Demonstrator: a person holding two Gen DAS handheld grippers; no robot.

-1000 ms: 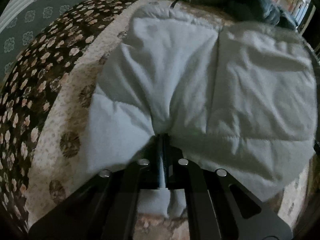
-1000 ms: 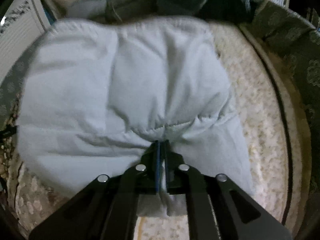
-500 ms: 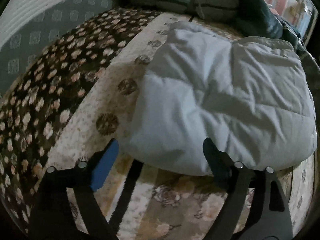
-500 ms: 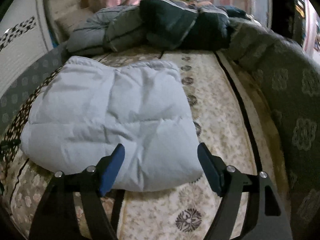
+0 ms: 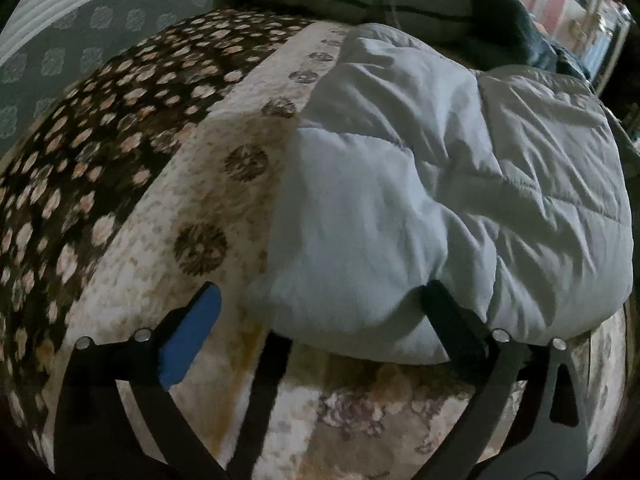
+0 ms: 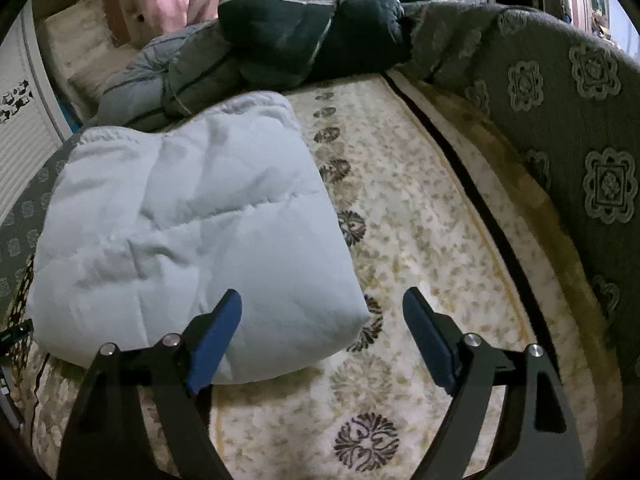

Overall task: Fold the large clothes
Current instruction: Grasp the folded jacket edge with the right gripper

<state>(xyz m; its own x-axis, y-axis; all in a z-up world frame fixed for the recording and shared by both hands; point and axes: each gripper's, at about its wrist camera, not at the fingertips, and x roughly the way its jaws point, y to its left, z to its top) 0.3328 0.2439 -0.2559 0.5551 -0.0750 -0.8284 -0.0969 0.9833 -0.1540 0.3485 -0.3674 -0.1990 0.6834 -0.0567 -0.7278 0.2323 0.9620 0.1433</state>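
Observation:
A pale blue quilted padded garment (image 5: 420, 184) lies folded into a thick bundle on a patterned bed cover (image 5: 224, 208). My left gripper (image 5: 320, 300) is open at the bundle's near edge, its right finger against the fabric, gripping nothing. In the right wrist view the same garment (image 6: 188, 232) lies at left. My right gripper (image 6: 322, 312) is open and empty just off the bundle's near right corner, its left finger over the fabric edge.
A pile of dark and grey padded jackets (image 6: 288, 44) lies at the far end of the bed. A grey patterned headboard or wall panel (image 6: 580, 128) runs along the right. Bare cream patterned cover (image 6: 420, 220) lies right of the bundle.
Both grippers were shut on the garment's near edge one second ago. They have opened, let go and pulled back. The garment now rests on the bed.

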